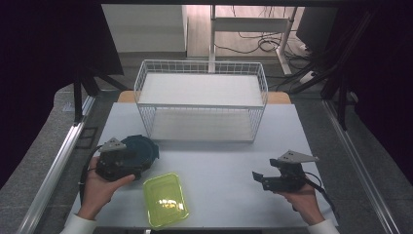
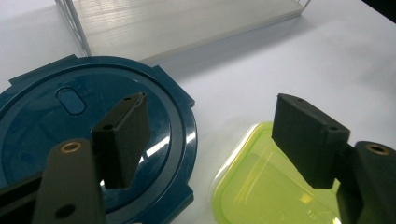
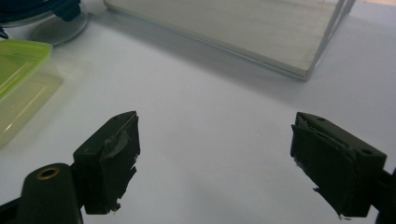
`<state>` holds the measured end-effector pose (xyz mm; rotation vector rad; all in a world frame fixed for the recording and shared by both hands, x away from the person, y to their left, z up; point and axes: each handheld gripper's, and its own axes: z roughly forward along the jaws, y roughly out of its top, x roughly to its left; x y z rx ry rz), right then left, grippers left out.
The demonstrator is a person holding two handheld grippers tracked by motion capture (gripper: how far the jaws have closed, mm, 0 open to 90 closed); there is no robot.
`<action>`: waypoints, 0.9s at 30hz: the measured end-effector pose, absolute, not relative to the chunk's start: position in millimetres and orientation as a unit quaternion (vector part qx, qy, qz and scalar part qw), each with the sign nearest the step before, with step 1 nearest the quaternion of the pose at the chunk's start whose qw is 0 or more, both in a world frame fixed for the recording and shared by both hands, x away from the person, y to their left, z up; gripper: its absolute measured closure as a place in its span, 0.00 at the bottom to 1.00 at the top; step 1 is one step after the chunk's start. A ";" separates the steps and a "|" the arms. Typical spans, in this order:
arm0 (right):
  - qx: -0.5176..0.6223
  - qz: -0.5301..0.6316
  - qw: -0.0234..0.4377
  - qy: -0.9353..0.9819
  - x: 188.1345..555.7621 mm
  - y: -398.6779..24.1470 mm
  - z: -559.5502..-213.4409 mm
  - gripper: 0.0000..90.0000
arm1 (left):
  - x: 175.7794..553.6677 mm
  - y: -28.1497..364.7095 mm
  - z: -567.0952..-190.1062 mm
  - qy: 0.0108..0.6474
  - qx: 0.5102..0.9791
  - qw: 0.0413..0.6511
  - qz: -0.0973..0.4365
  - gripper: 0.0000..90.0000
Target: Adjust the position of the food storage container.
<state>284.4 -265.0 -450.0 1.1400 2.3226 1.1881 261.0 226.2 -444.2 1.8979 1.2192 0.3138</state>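
One yellow-green lid (image 1: 166, 199), translucent and rectangular, lies flat at the near bench (image 1: 224, 165) edge. One dark blue round lid (image 1: 142, 148) lies just behind, beneath the left gripper (image 1: 130, 155), jaws spread, empty. Right gripper (image 1: 256, 176), jaws spread over bare bench. One wire rack (image 1: 201, 100) stands farthest.

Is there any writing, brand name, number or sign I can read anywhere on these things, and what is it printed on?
None: no readable text in these pictures.
Blue round lid: an embossed oval with nothing legible in it.
Yellow-green container: plain, only glare.
White wire rack: no label.
Left gripper and right gripper: black pads, unmarked.
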 end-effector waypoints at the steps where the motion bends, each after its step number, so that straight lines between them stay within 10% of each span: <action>1: 0.398 0.411 0.144 0.807 284.1 -265.7 -449.5 0.17 | 261.8 225.4 -444.4 0.486 0.757 0.420 0.124 0.30; 27: 0.403 0.406 0.161 0.805 281.5 -267.4 -441.4 0.16 | 258.5 220.8 -449.2 0.476 0.764 0.425 0.095 0.28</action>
